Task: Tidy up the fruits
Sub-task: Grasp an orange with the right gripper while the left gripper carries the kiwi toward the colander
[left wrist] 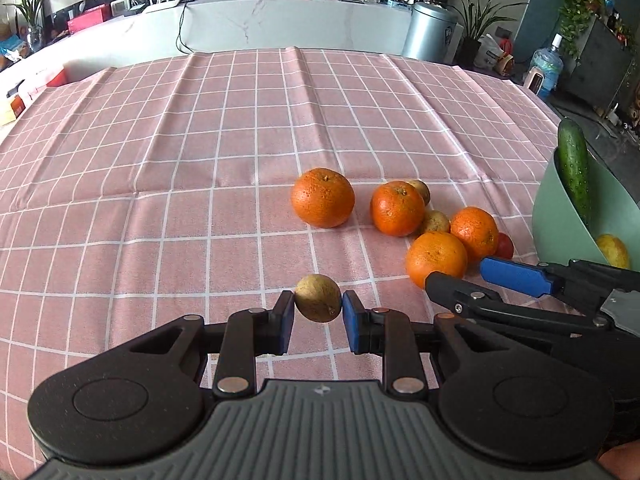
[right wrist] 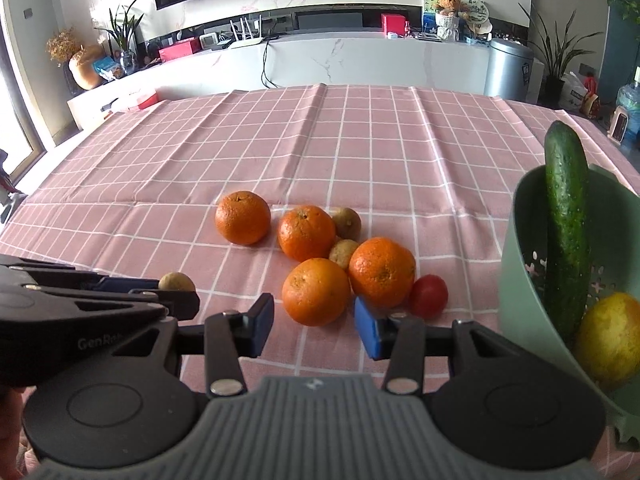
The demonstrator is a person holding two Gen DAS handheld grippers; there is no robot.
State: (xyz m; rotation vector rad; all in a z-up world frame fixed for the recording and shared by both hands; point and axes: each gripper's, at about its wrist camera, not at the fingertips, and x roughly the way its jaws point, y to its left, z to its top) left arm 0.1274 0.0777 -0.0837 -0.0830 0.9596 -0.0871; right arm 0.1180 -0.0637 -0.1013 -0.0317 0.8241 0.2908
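Note:
My left gripper is shut on a small brownish-green fruit, held just above the pink checked cloth; it also shows in the right wrist view. My right gripper is open, its blue pads on either side of the nearest orange. Several oranges lie in a cluster, one apart at the left. Two more small brownish fruits and a small red fruit lie among them. A green colander bowl at the right holds a cucumber and a yellow fruit.
The pink checked tablecloth covers the whole table, with creases across its middle. A white counter with boxes, plants and a metal bin stands beyond the far edge. The left gripper's body lies close beside the right gripper.

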